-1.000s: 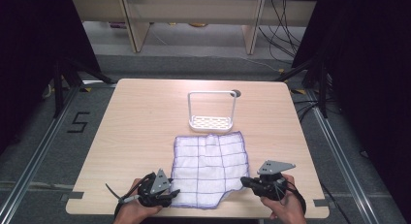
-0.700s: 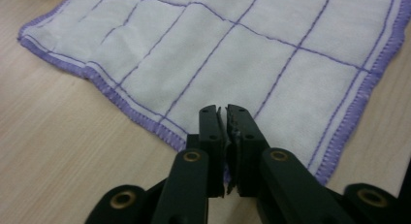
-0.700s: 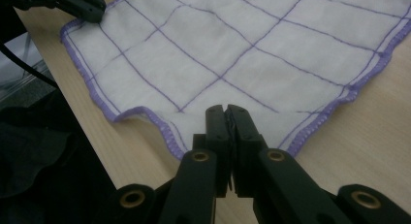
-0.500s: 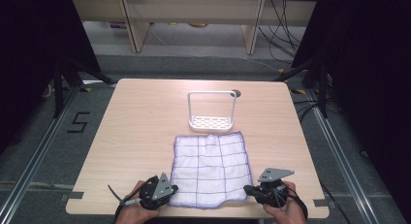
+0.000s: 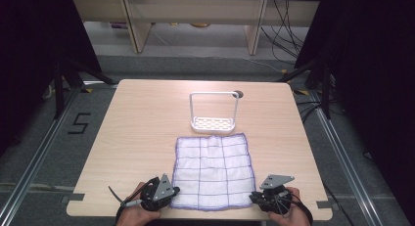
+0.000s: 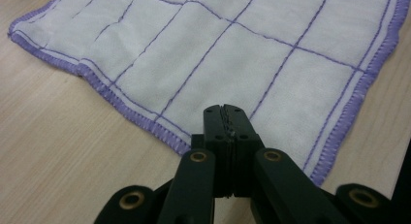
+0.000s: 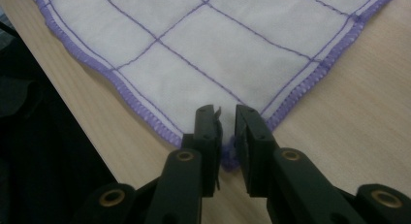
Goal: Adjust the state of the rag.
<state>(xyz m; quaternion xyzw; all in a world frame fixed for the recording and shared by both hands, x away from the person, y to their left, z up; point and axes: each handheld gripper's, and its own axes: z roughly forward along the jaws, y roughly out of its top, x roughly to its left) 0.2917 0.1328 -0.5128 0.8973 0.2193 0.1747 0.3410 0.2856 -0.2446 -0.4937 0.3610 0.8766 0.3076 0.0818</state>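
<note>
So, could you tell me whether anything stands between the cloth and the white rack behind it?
Nothing visible does. The cloth lies flat with its far edge just short of the white rack, bare table around them.

A lab or recording studio, not a home. A pale wooden counter (image 5: 147,138) stands on a grey floor with metal rails (image 5: 342,157) running along both sides. A number five (image 5: 79,124) is marked in tape on the floor at the left. Black curtains (image 5: 372,50) close off both sides, with dark stand legs (image 5: 73,74) in front of them. Loose black cables (image 5: 279,15) trail across the floor behind, near plain wooden furniture legs (image 5: 134,23).
</note>
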